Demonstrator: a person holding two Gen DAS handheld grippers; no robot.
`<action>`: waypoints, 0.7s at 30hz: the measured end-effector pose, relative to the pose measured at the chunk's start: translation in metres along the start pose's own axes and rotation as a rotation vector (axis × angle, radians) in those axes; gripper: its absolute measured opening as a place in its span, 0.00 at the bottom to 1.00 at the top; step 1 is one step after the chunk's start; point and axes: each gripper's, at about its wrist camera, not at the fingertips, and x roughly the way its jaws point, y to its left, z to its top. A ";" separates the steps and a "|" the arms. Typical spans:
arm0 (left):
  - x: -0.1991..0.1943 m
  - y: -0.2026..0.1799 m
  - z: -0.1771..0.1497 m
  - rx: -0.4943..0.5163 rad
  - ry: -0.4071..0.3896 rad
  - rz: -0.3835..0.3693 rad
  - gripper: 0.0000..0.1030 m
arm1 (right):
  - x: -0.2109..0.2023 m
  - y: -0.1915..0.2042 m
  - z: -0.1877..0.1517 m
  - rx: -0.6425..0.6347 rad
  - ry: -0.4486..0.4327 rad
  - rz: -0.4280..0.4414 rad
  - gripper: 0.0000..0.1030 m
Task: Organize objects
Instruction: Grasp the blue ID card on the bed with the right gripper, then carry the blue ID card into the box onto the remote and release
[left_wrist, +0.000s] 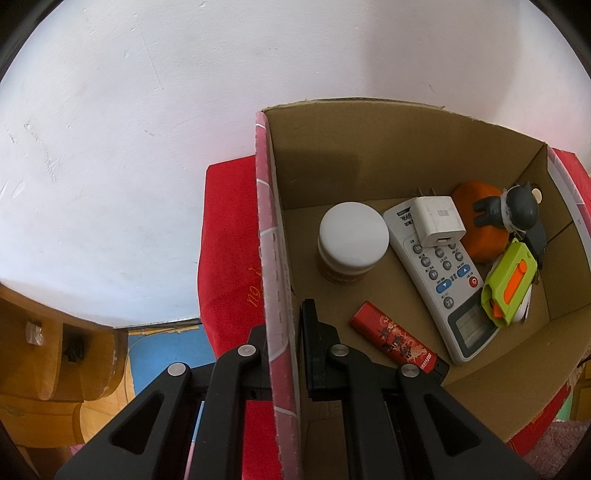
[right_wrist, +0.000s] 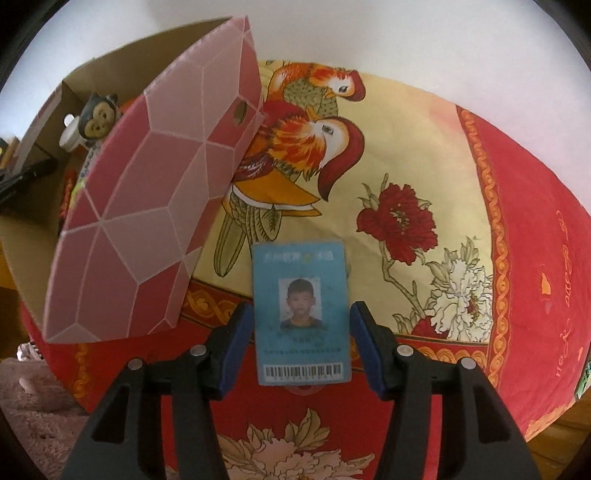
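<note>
My left gripper (left_wrist: 282, 332) is shut on the left wall of the open cardboard box (left_wrist: 275, 229), one finger outside and one inside. In the box lie a white-lidded jar (left_wrist: 352, 240), a white remote (left_wrist: 436, 280), a white charger (left_wrist: 437, 221), a red lighter (left_wrist: 395, 341), a green and orange utility knife (left_wrist: 508, 282), an orange object (left_wrist: 480, 229) and a grey monkey figure (left_wrist: 513, 212). My right gripper (right_wrist: 301, 336) is open, its fingers either side of a blue ID card (right_wrist: 301, 314) lying flat on the patterned cloth. The box's pink side (right_wrist: 155, 206) shows left of it.
The box stands on a red cloth with bird and flower print (right_wrist: 406, 177) covering a round table. A white wall (left_wrist: 129, 129) is behind. A wooden piece of furniture (left_wrist: 48, 354) stands at the lower left, over a blue floor mat (left_wrist: 173, 345).
</note>
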 end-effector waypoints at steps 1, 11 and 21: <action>0.000 0.000 0.000 0.000 0.000 0.000 0.09 | 0.000 0.000 0.000 0.002 -0.001 -0.003 0.54; 0.001 0.000 0.000 -0.001 0.000 0.001 0.09 | -0.006 -0.008 -0.007 0.077 -0.018 0.034 0.54; 0.001 0.002 -0.001 0.001 0.001 0.002 0.09 | -0.058 -0.018 -0.011 0.138 -0.126 0.052 0.54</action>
